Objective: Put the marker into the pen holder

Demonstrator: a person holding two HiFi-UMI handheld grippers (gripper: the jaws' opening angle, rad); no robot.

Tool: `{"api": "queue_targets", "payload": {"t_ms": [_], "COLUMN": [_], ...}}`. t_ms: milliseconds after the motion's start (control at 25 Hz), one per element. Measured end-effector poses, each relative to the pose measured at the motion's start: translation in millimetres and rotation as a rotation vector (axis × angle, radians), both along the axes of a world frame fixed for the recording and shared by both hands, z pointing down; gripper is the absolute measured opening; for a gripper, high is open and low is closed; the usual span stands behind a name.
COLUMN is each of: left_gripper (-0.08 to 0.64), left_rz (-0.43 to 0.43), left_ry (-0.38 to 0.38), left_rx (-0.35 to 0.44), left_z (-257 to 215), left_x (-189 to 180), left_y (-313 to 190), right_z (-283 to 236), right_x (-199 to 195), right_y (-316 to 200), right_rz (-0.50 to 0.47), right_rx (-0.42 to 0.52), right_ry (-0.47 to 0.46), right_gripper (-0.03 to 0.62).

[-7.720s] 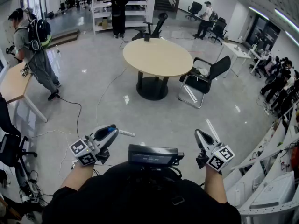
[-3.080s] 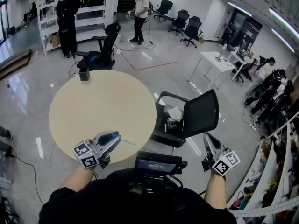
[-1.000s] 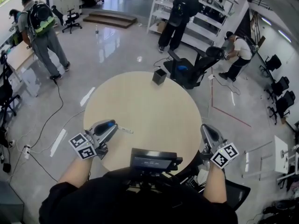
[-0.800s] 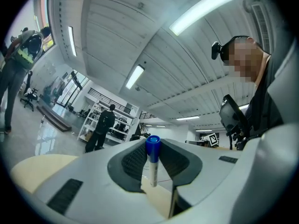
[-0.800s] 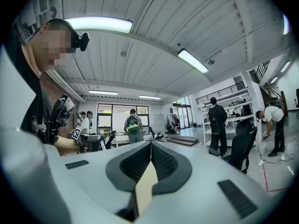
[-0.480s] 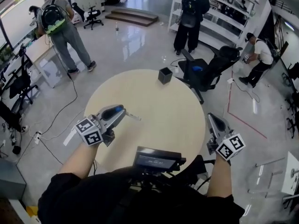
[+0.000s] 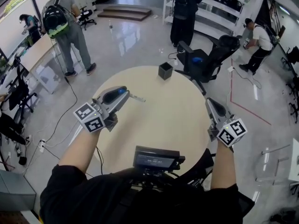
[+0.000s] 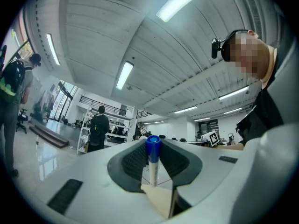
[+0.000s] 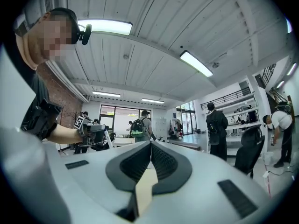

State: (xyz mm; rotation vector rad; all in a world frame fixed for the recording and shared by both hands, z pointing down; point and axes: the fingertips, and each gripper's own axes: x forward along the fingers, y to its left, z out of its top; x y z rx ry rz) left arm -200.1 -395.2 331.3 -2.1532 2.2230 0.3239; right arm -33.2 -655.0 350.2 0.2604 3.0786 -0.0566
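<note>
1. The left tongs (image 7: 125,94) are clamped on the marker (image 7: 136,97). They hold it in the air over the near-left part of the round desk (image 7: 163,120).
2. The marker sticks out past the tips and points toward the middle of the desk. It touches nothing else.
3. In the left gripper view, both ribbed pads (image 8: 135,160) press on the white barrel, with the blue cap (image 8: 153,146) up at the tips.
4. In the head view the end that sticks out is too small to tell cap from barrel; it is probably the capped end.
5. The right tongs (image 7: 209,101) are closed with nothing between them. In the right gripper view the 2 pads meet in 1 thin line.
6. The right tongs hover over the desk's right edge and point away from the person.
7. The pen holder (image 7: 165,71) is a black square cup standing upright at the far edge of the desk. It is well apart from both tongs, and the marker is not yet in it.
8. Just beyond the desk, to the right of the pen holder, stands a black office chair (image 7: 208,59).
9. Behind the chair, a person in black (image 7: 184,8) stands facing white shelving (image 7: 219,6).
10. On the far left, a person with a green-trimmed backpack (image 7: 63,24) stands beside a long side table (image 7: 35,55).
11. On the far right, another person (image 7: 259,36) bends toward the floor, near a red tape line (image 7: 250,111).
</note>
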Motion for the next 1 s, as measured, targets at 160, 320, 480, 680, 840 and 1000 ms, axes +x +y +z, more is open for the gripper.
{"api": "queue_targets", "payload": {"t_ms": [160, 320, 480, 680, 840, 1000], "left_gripper": [0.084, 0.084, 0.084, 0.084, 0.084, 0.084], "left_rz": [0.006, 0.006, -0.005, -0.017, -0.016, -0.008], "left_ry": [-0.04, -0.048, -0.066, -0.032, -0.004, 0.019], "left_rx": [0.01, 0.012, -0.019, -0.092, -0.126, -0.148], "left_z": [-18.3, -27.9, -19.0, 33.3, 75.2, 117.4], "left_x": [-36.0, -81.2, -129.4, -181.1, -216.8, -244.2], "left_y": [-20.3, -55.8, -108.7, -167.8, -210.6, -255.6], "right_z": [-10.7, -16.9, -9.0, 39.3, 81.5, 129.2], "right_x": [-31.6, -69.4, -111.1, -155.0, -181.3, -202.3], "right_y": [-6.3, -22.3, -49.7, -74.4, -90.6, -112.3], "right_rz": [0.01, 0.021, 0.024, 0.021, 0.034, 0.046], "right_rx": [0.028, 0.037, 0.015, -0.037, -0.079, -0.121], "right_ry": [-0.015, -0.02, -0.016, 0.024, 0.05, 0.086], "right_gripper": [0.006, 0.006, 0.006, 0.006, 0.006, 0.006]}}
